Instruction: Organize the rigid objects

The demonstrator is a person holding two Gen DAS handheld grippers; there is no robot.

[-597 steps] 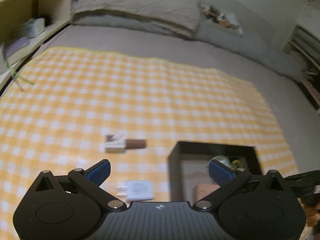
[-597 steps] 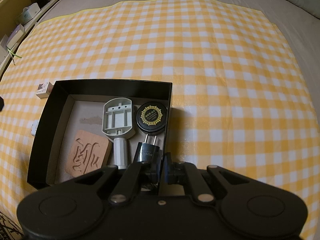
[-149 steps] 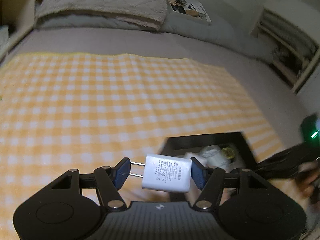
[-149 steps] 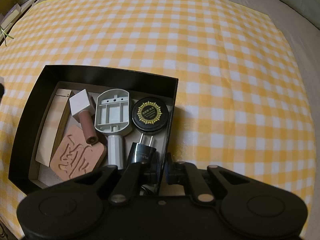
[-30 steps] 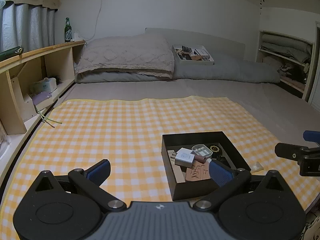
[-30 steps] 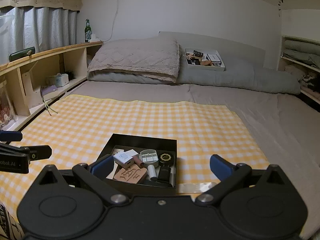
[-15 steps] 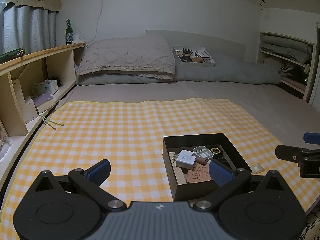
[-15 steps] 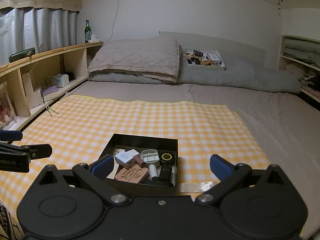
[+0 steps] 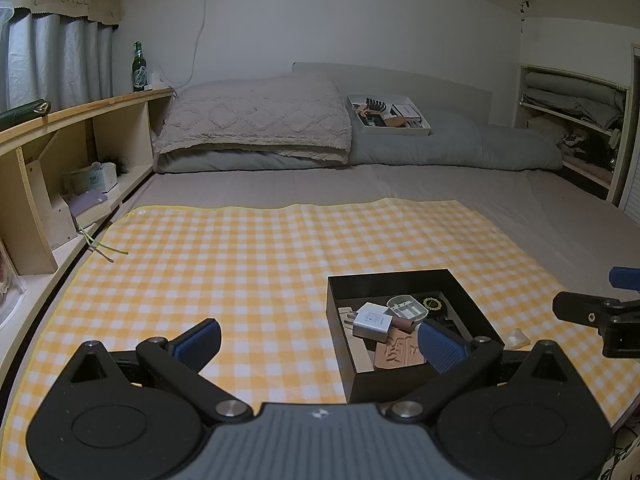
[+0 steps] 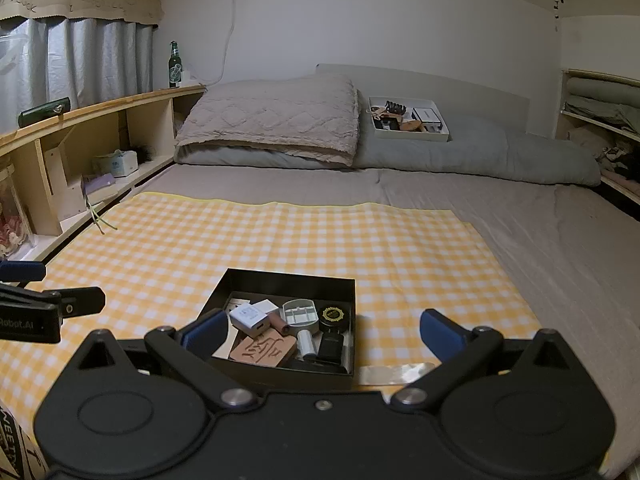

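The black box [image 10: 280, 280] sits on the yellow checked cloth [image 10: 280, 236] spread over the bed [image 10: 540, 216], and it holds every small rigid item in view: the white charger [image 10: 249, 317] lying on top at the left, the carved wooden block [image 10: 264, 347] at the near side, the grey plastic holder [image 10: 300, 314], the round black tin [image 10: 335, 315] with a gold emblem, and the black plug [image 10: 331, 346] at the near right. The left gripper [image 9: 318, 338] and the right gripper [image 10: 324, 330] both hover back from the box, each with its jaws spread wide and nothing between them. No loose rigid item shows on the cloth; only a flat, pale transparent strip [image 10: 396, 374] lies just beside the near right corner of the box, and its nature cannot be determined. The collecting step appears complete, and the task appears to be at or near its end. If any move remains, it calls for checking the cloth for missed items and, if the strip counts as one, lowering the right gripper onto it with the jaws narrowed for a thin, flat pick. The charger rests slightly tilted on other items; a light push would seat it lower.
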